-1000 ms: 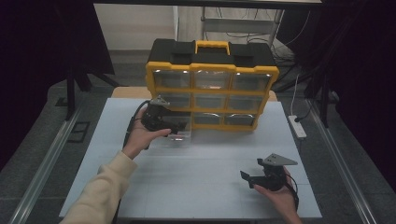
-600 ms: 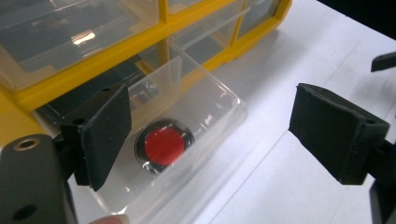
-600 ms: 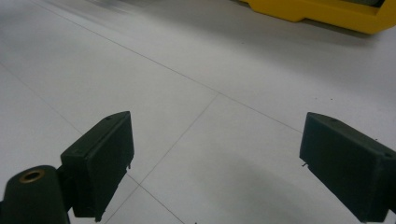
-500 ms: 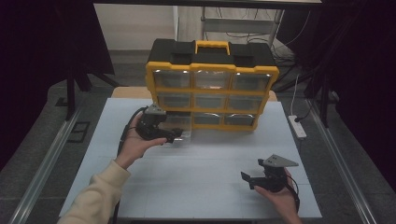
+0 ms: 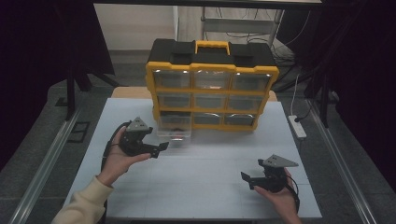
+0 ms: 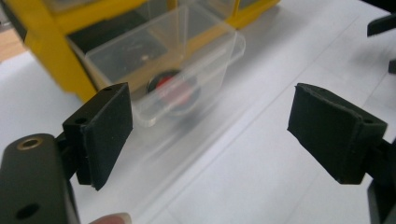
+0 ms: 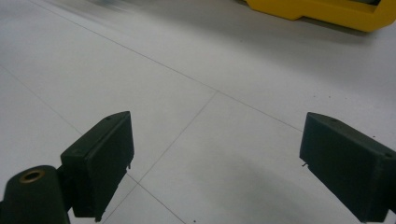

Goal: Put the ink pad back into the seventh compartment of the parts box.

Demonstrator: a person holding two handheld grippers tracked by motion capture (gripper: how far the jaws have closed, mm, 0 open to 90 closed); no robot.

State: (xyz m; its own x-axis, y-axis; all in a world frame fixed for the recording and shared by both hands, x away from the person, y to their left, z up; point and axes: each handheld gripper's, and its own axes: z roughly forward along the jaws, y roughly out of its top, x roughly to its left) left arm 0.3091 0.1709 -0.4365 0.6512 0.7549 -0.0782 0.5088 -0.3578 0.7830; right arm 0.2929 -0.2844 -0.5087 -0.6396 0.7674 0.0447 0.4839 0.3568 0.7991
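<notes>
A yellow and black organiser (image 5: 212, 86) with clear drawers stands at the back of the white table (image 5: 201, 186). Its bottom-left drawer (image 5: 174, 126) is pulled out; in the left gripper view that clear drawer (image 6: 177, 60) holds a small black and red object (image 6: 173, 90). My left gripper (image 5: 161, 148) is open, a little in front of and to the left of the drawer, apart from it (image 6: 210, 121). My right gripper (image 5: 246, 179) is open low over the table's front right, with bare table between its jaws (image 7: 215, 158).
A white power strip (image 5: 299, 126) lies off the table's right edge with cables behind. Metal rails (image 5: 51, 154) run along both sides of the table. The organiser's yellow base (image 7: 327, 11) shows at the top of the right gripper view.
My left gripper has drawn back from the organiser toward the front left, and the bottom-left drawer now stands pulled out. The right gripper has stayed put.
</notes>
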